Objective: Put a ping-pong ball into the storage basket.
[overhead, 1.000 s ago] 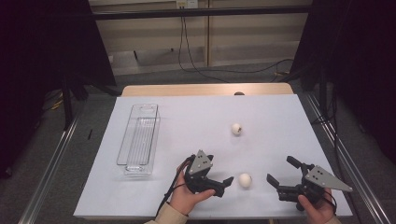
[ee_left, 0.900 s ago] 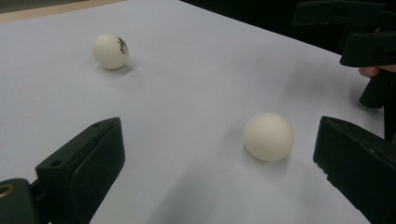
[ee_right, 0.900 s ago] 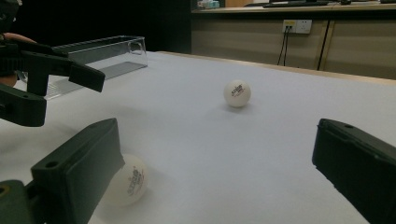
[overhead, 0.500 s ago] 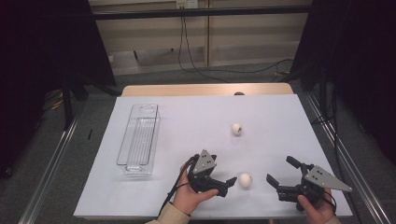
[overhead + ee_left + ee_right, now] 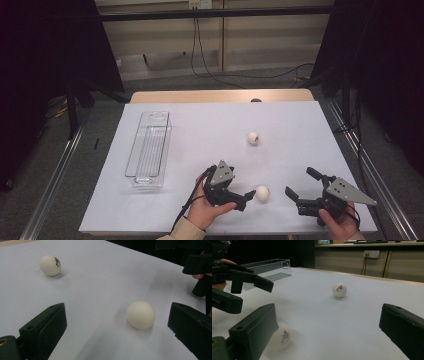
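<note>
Left gripper (image 5: 249, 195): jaws wide, level with the table (image 5: 300, 130), straddling the near ball (image 5: 262, 193), which lies between them untouched, closer to one jaw; a grasp looks imminent. Right gripper (image 5: 301, 189): jaws wide, empty, resting just beside that ball, probably on standby. Far ball (image 5: 254, 138): loose at mid-table. Clear bin (image 5: 149, 150): at the left, the likely destination

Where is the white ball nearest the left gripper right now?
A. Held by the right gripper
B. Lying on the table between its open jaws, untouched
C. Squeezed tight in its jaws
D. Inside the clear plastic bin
B: in the left gripper view the near ball rests on the table, with a gap to each jaw of the left gripper.
</note>
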Demonstrator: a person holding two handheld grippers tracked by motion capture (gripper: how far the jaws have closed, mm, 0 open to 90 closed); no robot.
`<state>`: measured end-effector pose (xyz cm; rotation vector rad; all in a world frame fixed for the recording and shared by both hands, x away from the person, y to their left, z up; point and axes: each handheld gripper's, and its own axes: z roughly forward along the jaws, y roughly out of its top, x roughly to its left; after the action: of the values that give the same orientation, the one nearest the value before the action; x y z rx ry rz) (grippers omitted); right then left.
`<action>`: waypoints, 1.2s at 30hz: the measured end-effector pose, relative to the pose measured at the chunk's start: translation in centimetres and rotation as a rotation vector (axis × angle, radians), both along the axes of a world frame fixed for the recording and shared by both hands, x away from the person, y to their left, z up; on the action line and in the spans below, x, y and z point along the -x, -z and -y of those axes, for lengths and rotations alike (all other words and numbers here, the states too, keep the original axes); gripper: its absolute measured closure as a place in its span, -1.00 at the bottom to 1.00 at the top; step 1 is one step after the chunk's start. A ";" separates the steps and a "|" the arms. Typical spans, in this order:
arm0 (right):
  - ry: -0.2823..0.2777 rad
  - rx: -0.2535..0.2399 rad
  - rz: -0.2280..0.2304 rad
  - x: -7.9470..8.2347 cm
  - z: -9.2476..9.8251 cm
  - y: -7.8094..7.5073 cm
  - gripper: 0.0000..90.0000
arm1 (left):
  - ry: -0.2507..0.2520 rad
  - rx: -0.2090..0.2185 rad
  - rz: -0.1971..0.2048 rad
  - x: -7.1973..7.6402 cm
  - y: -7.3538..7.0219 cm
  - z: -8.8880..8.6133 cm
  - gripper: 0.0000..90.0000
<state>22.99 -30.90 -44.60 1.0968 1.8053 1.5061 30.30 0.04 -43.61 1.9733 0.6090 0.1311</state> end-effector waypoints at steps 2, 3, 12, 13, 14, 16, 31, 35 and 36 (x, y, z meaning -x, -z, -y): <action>0.001 0.004 0.000 0.0 0.0 0.0 -0.98 | 0.005 -0.002 0.000 0.0 0.1 0.2 -0.95; 0.001 0.003 -0.001 0.0 0.0 0.0 -0.98 | 0.007 -0.004 0.000 0.0 0.1 0.2 -0.95; 0.000 0.001 0.000 0.0 0.0 0.0 -0.98 | 0.013 -0.014 -0.008 -0.1 0.1 0.7 -0.95; 0.000 0.002 0.000 0.0 0.0 0.0 -0.98 | 0.011 -0.011 -0.009 -0.1 0.2 0.7 -0.95; 0.000 0.000 -0.001 0.0 0.0 0.0 -0.98 | 0.010 -0.013 -0.009 -0.1 0.2 0.8 -0.95; 0.002 0.003 0.000 0.0 0.0 0.0 -0.98 | 0.014 -0.020 -0.009 -0.1 0.2 0.8 -0.95; 0.002 -0.001 0.000 0.0 0.1 0.0 -0.98 | 0.035 -0.033 -0.018 0.0 0.5 1.8 -0.95; 0.002 -0.001 0.001 -0.1 0.1 0.0 -0.98 | 0.041 -0.039 -0.021 -0.1 0.6 1.9 -0.95; 0.002 -0.002 0.000 -0.1 0.1 0.0 -0.98 | 0.041 -0.041 -0.022 -0.1 0.6 2.0 -0.95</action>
<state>23.05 -30.99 -44.63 1.0987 1.8027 1.5069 30.39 -1.97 -44.21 2.0275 0.5833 0.0976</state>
